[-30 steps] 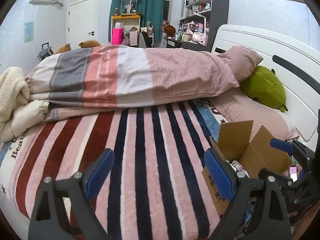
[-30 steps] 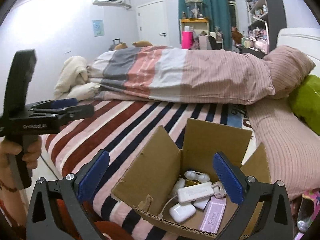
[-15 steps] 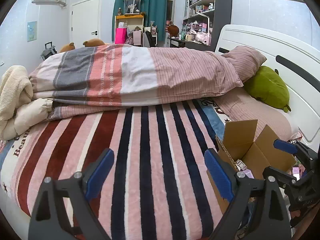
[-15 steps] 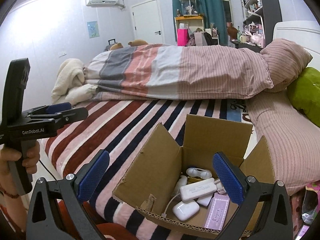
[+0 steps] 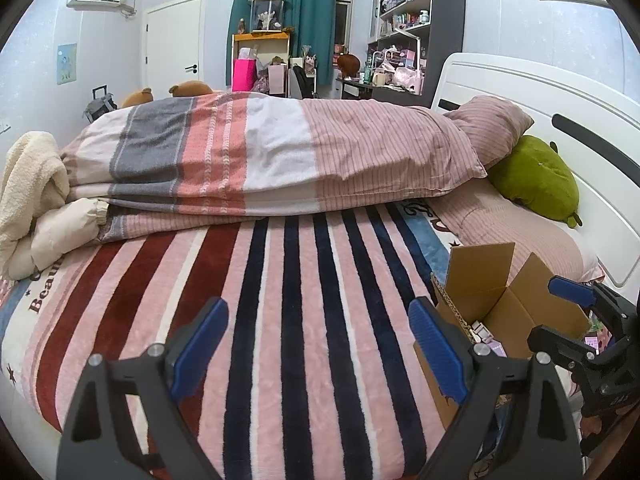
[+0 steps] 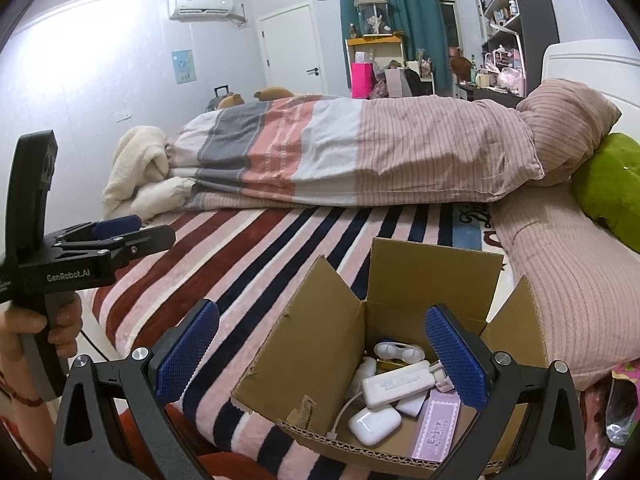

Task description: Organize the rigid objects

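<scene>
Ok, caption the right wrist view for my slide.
Open right gripper hovers over a cardboard box of white chargers and earbud cases on the striped blanket.

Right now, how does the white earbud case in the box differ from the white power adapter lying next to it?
The earbud case is small, rounded and pebble-like; the power adapter is a longer, flat-sided block. The adapter carries grey printed text on its top face; the case looks plain. The adapter rests higher, on other items, while the case sits low near the front wall of the cardboard box. Both are glossy white and lie inside the same box.
</scene>
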